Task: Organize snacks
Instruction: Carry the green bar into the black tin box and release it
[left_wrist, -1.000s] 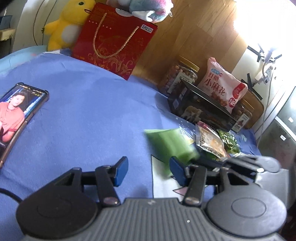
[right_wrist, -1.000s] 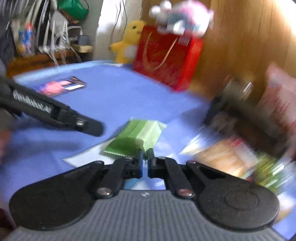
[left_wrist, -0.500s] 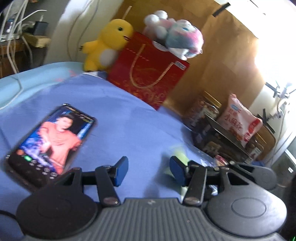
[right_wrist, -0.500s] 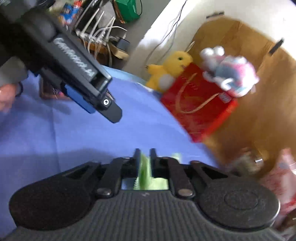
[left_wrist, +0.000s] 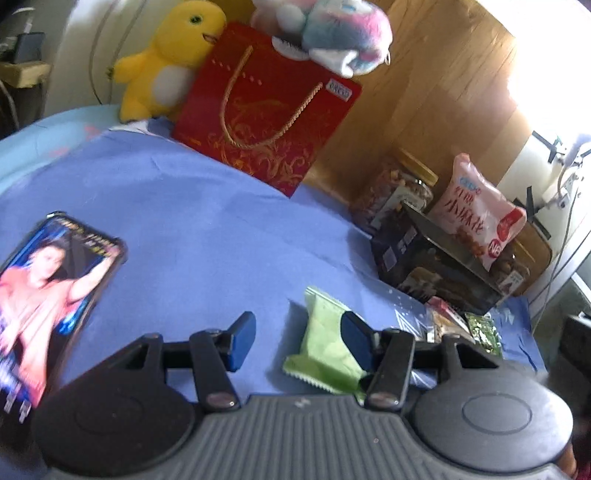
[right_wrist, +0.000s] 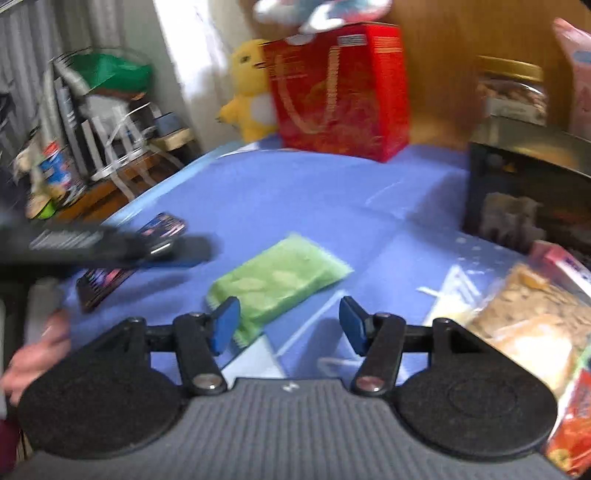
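Snacks: a green packet (right_wrist: 277, 282) lies flat on the blue worktop (right_wrist: 325, 192), free of both wide-spread jaws; a black box (left_wrist: 428, 273) carries a pink bag (left_wrist: 476, 218), beside a filled jar (left_wrist: 399, 192).

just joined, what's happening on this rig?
A person with two handheld grippers is sorting snacks on a blue cloth. Both the left gripper and right gripper are open and empty. A green snack packet lies flat on the cloth by itself, apart from the snack pile.
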